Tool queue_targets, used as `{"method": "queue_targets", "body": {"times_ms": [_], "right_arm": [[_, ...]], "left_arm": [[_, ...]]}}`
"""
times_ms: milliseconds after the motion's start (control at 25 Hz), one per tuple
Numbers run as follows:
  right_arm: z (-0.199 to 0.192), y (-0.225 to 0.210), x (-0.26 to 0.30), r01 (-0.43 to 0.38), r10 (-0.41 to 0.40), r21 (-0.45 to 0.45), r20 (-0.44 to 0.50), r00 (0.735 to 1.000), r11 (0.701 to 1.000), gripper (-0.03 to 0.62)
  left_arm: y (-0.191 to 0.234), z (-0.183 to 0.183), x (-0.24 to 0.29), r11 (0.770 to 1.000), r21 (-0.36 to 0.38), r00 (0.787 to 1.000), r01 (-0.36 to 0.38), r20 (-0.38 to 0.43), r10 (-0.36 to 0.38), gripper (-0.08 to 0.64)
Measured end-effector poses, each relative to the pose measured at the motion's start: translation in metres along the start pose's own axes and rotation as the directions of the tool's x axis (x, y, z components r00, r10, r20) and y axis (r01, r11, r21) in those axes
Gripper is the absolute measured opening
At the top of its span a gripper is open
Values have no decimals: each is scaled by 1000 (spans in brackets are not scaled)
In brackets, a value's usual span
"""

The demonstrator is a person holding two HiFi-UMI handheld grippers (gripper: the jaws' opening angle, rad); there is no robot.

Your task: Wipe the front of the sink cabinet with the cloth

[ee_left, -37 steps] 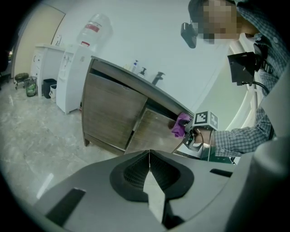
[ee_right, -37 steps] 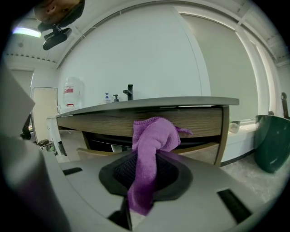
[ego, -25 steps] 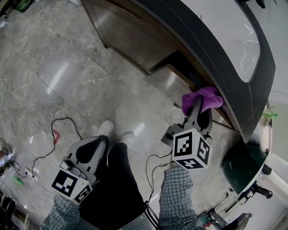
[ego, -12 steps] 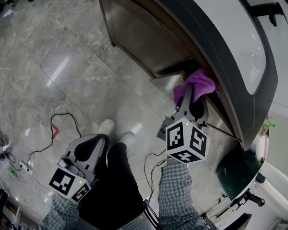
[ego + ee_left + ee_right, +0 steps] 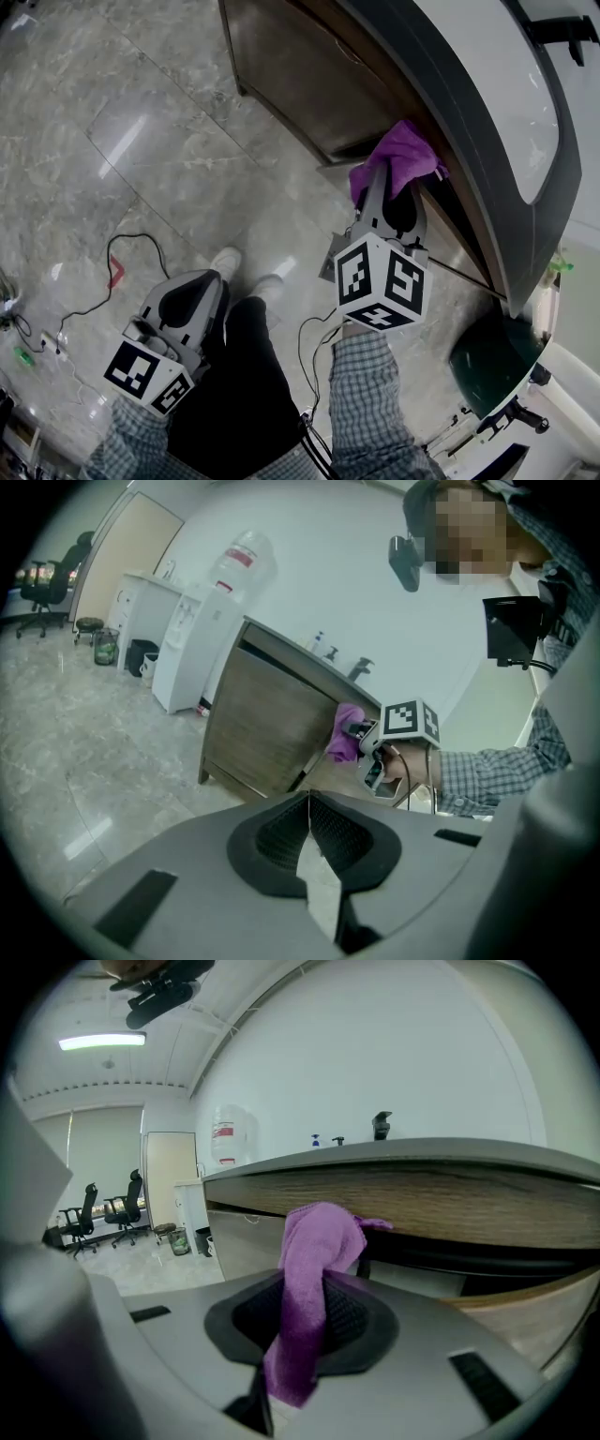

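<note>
Two grippers are in view, and only one is working. The right gripper (image 5: 389, 187) has its jaws clamped on the purple cloth (image 5: 401, 152), which bunches above the jaws and trails down between them. The left gripper (image 5: 187, 305) hangs low beside the person's leg (image 5: 239, 375), jaws pressed together on nothing.

**Progress**
- The cloth sits at the upper front of the cabinet (image 5: 300, 84), just under the table (image 5: 450, 103). It looks to be touching the wood, though contact cannot be confirmed.
- In the right gripper view the cloth (image 5: 314, 1269) lies before the wood band (image 5: 450, 1199) below the table edge.
- No streaks or wet marks show, so the wiped area cannot be read.
- Judgement: wiping is under way at the top band. The broad door panel to the left probably remains.

**Edges and clearance**
- The table's dark rim overhangs the cabinet front and caps upward travel.
- A dark recess runs under the wood band, and a trailing cloth corner could catch there.
- The cabinet front steps where two sections meet, near the cloth.
- The floor (image 5: 141, 141) to the left gives open room for sideways strokes.
- A cable (image 5: 141, 253) lies on the floor near the person's feet, so watch footing.
- A dark round object (image 5: 492, 361) stands to the right and limits room there.
</note>
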State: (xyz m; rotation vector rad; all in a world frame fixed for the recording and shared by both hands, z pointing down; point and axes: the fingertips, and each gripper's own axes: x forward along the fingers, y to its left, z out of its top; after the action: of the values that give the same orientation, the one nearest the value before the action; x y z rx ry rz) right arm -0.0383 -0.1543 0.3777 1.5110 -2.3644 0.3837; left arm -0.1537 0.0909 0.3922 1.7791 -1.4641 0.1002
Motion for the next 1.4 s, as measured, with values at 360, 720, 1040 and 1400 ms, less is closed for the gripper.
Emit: {"method": "queue_targets", "body": {"times_ms": [360, 720, 1040, 1400], "right_arm": [[-32, 39, 4, -105, 104, -8, -36, 994, 994, 83], [-57, 26, 8, -78, 75, -72, -45, 996, 994, 83], [-60, -15, 1, -4, 1, -109, -19, 1000, 994, 83], [-55, -57, -21, 72, -71, -158, 13, 997, 985, 83]], "left_arm": [[-2, 5, 12, 1000, 28, 1000, 12, -9, -12, 15], [-1, 3, 22, 997, 73, 999, 32, -42, -29, 15], [-10, 3, 35, 993, 99, 997, 56, -65, -50, 15], [-34, -4, 50, 987, 121, 991, 103, -97, -91, 15]]}}
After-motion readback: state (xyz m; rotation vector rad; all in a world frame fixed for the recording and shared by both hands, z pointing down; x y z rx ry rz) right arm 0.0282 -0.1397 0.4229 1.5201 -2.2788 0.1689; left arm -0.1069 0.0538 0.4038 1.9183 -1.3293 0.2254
